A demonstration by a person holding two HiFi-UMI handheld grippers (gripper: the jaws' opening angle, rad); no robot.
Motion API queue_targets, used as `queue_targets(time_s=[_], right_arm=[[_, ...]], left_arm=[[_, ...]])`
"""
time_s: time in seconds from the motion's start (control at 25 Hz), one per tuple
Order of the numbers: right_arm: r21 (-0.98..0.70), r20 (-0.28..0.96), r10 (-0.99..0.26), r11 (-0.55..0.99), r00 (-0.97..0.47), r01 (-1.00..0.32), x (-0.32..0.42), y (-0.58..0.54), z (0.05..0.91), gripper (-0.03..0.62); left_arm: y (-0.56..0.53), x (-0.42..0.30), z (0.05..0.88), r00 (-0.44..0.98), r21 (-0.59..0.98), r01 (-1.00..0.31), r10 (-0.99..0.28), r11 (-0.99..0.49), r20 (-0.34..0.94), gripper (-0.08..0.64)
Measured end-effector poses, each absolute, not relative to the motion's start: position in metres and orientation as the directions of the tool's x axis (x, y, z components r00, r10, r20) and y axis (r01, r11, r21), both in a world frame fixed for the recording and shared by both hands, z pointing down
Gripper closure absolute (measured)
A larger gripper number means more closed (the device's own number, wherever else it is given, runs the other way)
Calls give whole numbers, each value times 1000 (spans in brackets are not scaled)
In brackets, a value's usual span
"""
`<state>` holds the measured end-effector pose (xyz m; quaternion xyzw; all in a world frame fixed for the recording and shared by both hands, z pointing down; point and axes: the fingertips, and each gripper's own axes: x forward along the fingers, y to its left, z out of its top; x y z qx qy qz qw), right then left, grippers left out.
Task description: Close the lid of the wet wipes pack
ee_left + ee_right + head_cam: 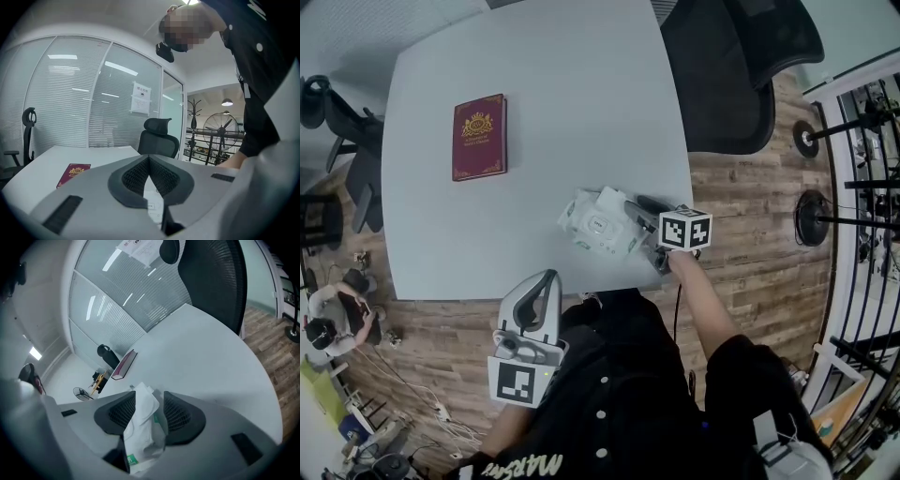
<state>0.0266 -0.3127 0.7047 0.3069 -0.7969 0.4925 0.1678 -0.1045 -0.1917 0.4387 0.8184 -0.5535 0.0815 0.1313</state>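
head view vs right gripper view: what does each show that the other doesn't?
Head view only: the left gripper, shut, held off the near edge of the table, and the person's dark top.
Right gripper view only: the right gripper with its jaws closed on the white wrap of the pack, plus a glass wall with blinds.
Both: pack, table, red book, black chair, wood floor.

One wet wipes pack (pixel 600 223), one red book (pixel 479 137), one left claw (pixel 149 160), one right claw (pixel 149 401)
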Motion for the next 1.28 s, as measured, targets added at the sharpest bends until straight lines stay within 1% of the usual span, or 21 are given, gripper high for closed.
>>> queue_targets(time_s=[0.08, 0.28, 0.36, 0.48, 0.64, 1.0, 1.16, 1.28], right_arm=[[-684, 576, -302, 330, -759, -650, 25, -312, 707, 390], [-677, 583, -270, 361, -766, -642, 23, -309, 711, 468], [-683, 576, -268, 361, -772, -635, 23, -310, 710, 471], [-686, 562, -276, 372, -780, -626, 23, -312, 705, 494], [-659, 553, -287, 425, -782, -621, 22, -312, 693, 506], [-498, 540, -291, 646, -790, -579, 5, -295, 663, 517], [-477, 521, -274, 692, -808, -542, -8, -280, 656, 522], [-429, 529, -275, 730, -803, -532, -15, -270, 654, 522]], left_arm=[[-194, -104, 440, 374, 127, -927, -884, -352, 279, 552], [-196, -102, 444, 372, 140, -928, -882, -345, 288, 552], [-197, -102, 443, 372, 140, -928, -883, -346, 285, 552], [-200, -101, 442, 373, 136, -928, -886, -348, 277, 552], [-202, -101, 438, 374, 131, -927, -889, -351, 263, 552], [-207, -98, 424, 386, 122, -922, -897, -368, 214, 552], [-209, -98, 417, 392, 116, -919, -900, -376, 191, 552], [-207, -97, 414, 395, 114, -918, -901, -380, 180, 552]])
